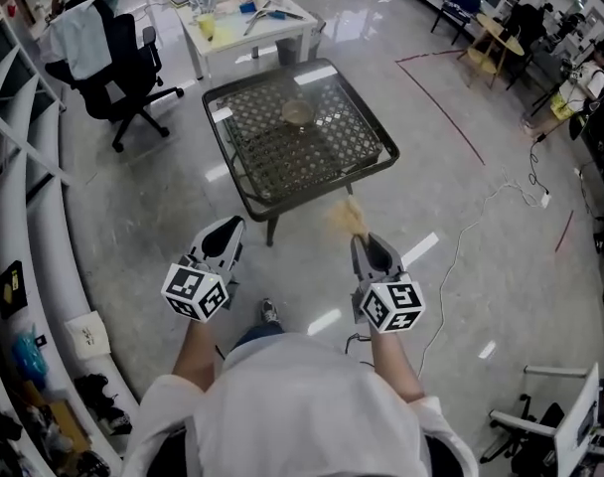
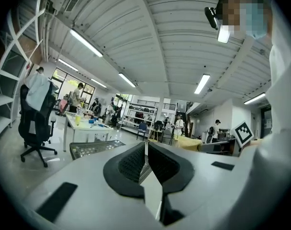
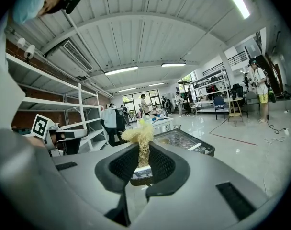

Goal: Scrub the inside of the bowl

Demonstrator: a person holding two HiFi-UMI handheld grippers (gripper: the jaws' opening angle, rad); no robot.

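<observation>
The right gripper (image 3: pixel 143 153) pinches a yellow scrubber (image 3: pixel 139 134) tuft-forward, seemingly ready for the bowl (image 1: pixel 298 114) on the far desk (image 1: pixel 282 172); the left gripper (image 2: pixel 146 152) has its fingers (image 2: pixel 132 164) together, empty

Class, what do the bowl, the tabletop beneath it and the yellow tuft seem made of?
Small round bowl: probably metal, going by its grey sheen. Square dark tabletop: apparently glass over a woven lattice, given the bright reflections. Pale yellow tuft: coarse, natural-looking fibre with frayed strands, possibly plastic.
</observation>
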